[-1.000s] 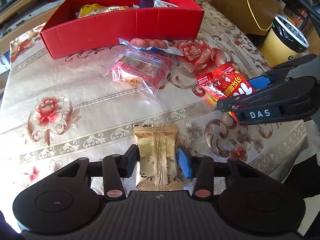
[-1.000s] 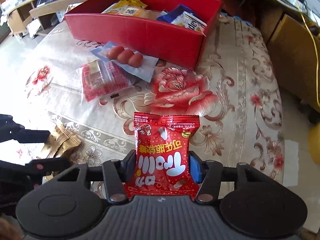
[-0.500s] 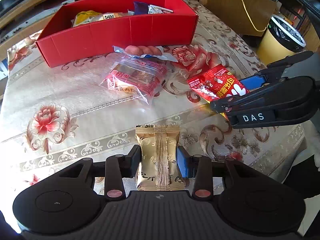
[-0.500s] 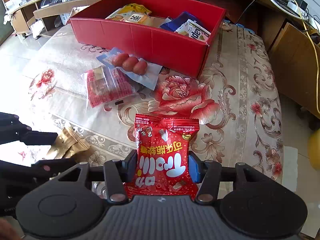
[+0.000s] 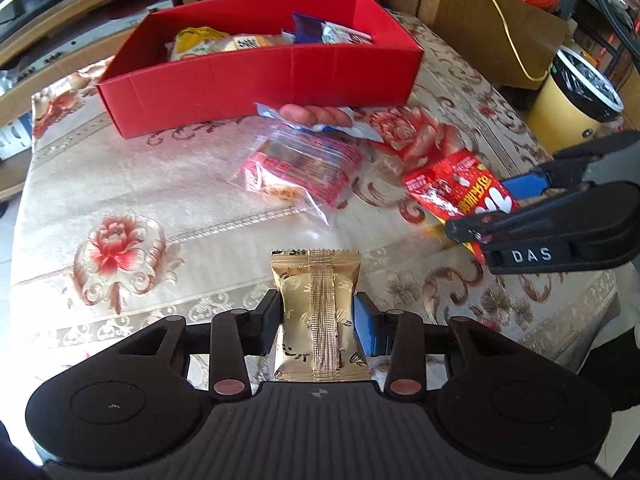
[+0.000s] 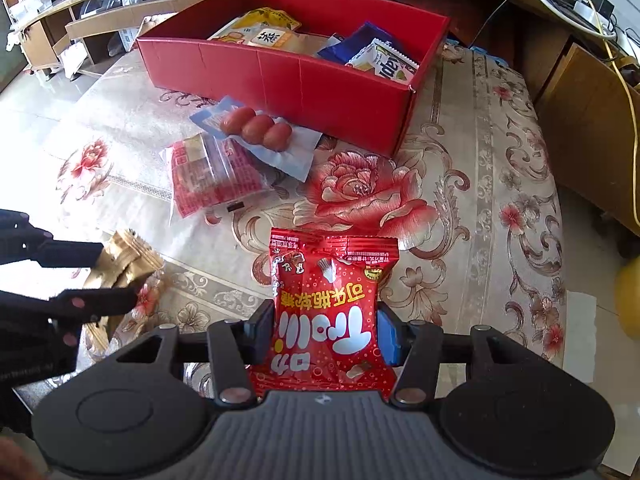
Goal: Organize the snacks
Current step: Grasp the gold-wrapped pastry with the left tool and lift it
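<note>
My left hand-held gripper (image 5: 318, 322) pinches a light, crinkly gold packet (image 5: 318, 312) by its sides; my right hand-held gripper (image 6: 325, 336) clamps a soft red candy bag (image 6: 330, 312). Both hover over the bench (image 6: 460, 184), near the red box (image 6: 304, 80).

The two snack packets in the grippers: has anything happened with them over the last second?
Both were lifted and carried toward the red box, which now shows more of its inside. The left gripper stays shut on the gold packet, the right gripper on the red candy bag. The sausage pack and clear bag lie unmoved on the tablecloth.
</note>
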Tool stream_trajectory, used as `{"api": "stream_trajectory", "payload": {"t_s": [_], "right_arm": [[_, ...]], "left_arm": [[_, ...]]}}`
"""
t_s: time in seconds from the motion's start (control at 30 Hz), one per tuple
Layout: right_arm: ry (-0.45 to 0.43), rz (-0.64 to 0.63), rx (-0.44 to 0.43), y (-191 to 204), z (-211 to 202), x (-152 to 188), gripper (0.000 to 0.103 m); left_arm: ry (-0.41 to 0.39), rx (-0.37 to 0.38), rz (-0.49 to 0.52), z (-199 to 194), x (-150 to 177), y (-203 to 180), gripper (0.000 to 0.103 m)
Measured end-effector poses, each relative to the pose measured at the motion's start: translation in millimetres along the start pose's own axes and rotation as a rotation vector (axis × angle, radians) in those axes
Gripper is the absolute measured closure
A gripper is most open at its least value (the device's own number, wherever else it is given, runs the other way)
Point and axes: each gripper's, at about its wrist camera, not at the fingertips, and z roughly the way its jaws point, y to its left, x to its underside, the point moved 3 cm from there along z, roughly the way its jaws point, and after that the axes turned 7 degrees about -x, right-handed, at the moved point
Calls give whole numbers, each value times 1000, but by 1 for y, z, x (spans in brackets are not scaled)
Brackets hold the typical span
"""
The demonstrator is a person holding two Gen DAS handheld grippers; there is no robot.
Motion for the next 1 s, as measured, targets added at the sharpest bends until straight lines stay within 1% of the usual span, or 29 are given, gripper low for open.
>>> {"api": "stream_trajectory", "payload": {"t_s": [0.53,1.0], "right_arm": [[-42,27,-1,-9,-9,-14,55],[-97,22,-4,-12,-16,-45,55]], "left_arm": [[-38,-14,-54,-8,-18,20,55],[-96,-12,-72,-15,-55,28,56]]}}
